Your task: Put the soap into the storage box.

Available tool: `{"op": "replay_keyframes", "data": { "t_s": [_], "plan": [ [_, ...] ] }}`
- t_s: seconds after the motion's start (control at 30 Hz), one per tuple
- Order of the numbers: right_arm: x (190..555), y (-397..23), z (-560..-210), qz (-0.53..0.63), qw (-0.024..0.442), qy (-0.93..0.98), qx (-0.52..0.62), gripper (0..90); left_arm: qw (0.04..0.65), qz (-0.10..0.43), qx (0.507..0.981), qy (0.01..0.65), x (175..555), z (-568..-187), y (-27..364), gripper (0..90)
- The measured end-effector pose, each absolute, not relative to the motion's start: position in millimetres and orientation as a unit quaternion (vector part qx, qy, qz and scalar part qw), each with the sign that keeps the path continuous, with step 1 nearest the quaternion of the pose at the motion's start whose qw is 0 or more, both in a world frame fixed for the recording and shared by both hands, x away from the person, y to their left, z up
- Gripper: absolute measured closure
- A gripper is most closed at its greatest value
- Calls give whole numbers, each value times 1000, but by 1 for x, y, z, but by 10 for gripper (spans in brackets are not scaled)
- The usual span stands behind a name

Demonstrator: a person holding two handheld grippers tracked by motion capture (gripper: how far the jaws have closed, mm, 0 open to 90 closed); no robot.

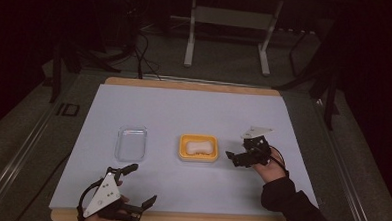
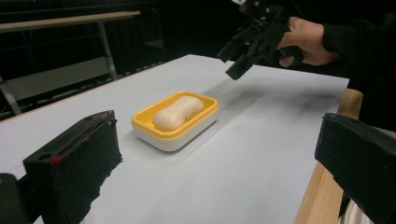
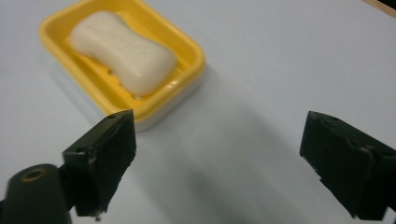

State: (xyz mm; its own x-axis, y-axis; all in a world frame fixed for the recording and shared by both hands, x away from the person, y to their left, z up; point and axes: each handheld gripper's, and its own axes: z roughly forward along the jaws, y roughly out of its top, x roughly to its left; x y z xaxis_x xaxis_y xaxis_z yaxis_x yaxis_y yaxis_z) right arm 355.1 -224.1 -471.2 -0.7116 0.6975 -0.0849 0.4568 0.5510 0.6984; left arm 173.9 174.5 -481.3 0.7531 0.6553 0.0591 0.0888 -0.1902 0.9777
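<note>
Luckily, nothing had gone wrong yet. The right gripper (image 1: 238, 156) hung just beside the yellow plastic soap dish with a white base (image 1: 198, 147), with its black jaws spread wide and nothing between them. The creamy white bar of soap, pinched in at the middle (image 1: 198, 147), lay inside the dish, in the middle of the pale blue table sheet (image 1: 194, 110).

The left gripper (image 1: 140, 183) rested near the front edge of the table, well apart from the dish, and its jaws were wide apart too and held nothing. A clear plastic lid or tray (image 1: 131, 142) lay near the dish, on its left.

What could have gone wrong? The soap looked smooth and rounded, so it might have slipped out if the jaws pinched only its end. The dish looked light, so a jaw bumping its rim could have pushed it along the sheet or tipped it. If the jaws came down too far to one side, they might have grabbed the dish wall with the soap.
</note>
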Motion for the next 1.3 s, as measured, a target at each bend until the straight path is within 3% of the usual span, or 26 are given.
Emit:
{"op": "replay_keyframes", "data": {
  "t_s": [0.77,1.3],
  "plan": [
    [303,-255,-475,364,231,813,391,129,583,241,734,253,173,-481,174,2],
    [308,-260,-477,368,243,808,392,131,587,239,730,256,172,-479,172,2]
  ]
}}
